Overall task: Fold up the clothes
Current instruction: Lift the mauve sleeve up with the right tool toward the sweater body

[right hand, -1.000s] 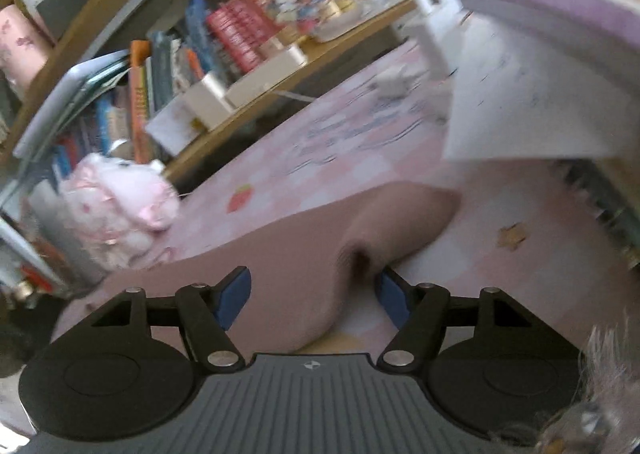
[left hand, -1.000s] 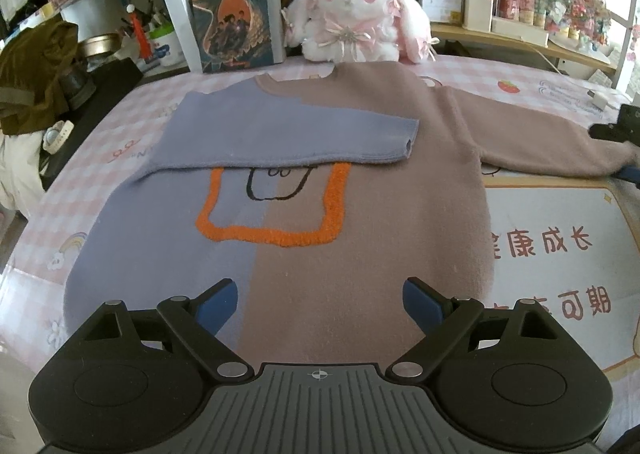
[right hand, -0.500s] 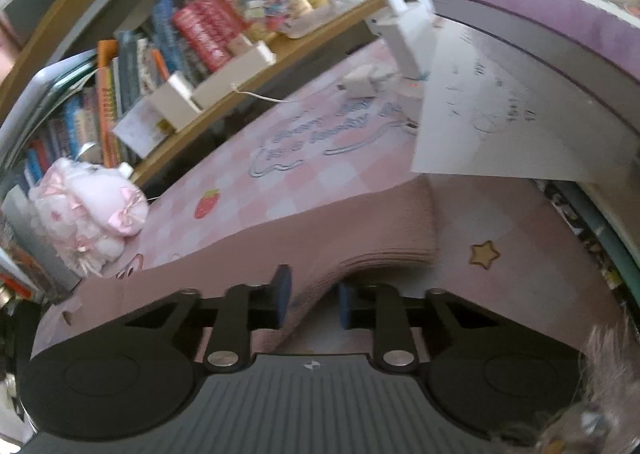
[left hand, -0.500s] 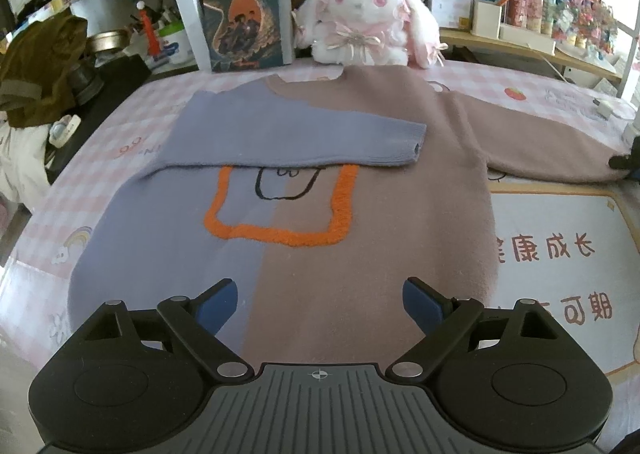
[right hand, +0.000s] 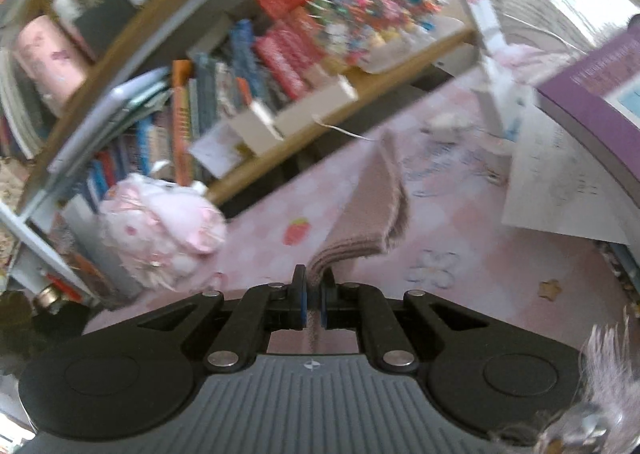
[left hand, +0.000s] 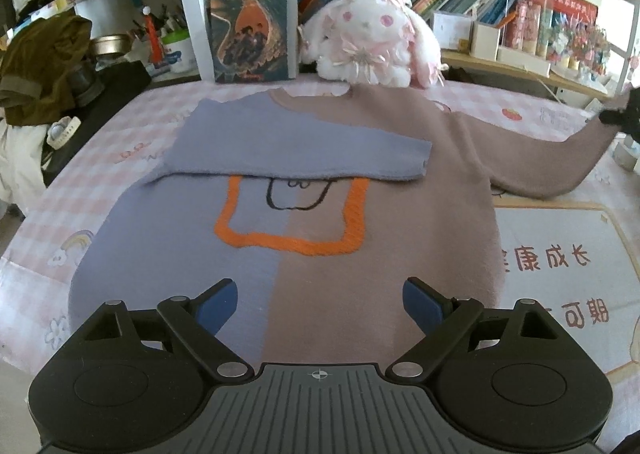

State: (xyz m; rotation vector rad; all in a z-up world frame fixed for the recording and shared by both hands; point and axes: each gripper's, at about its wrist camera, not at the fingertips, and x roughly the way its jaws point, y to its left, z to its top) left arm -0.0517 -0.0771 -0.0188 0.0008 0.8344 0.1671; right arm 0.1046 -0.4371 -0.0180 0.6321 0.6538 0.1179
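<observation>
On pink checked table cover [left hand: 132, 126]: sweater [left hand: 304, 214] spread flat, blue sleeve [left hand: 288, 152] folded across chest, hem nearest left gripper [left hand: 318, 304], jaws wide, nothing between. Seen only from right wrist: right gripper [right hand: 314, 300] clamped on mauve sleeve cuff [right hand: 368, 210], cuff raised off cover. Far edge crowded by plush rabbit [left hand: 372, 42] and upright book [left hand: 252, 20]; bare cover left of sweater.

- Ahead of my left jaws, a book [left hand: 252, 20] standing upright against the shelf reads "哈利·波特" on its cover.
- A mat [left hand: 560, 254] on the surface shows "康成长" and "期可", printed mirrored from where I look.
</observation>
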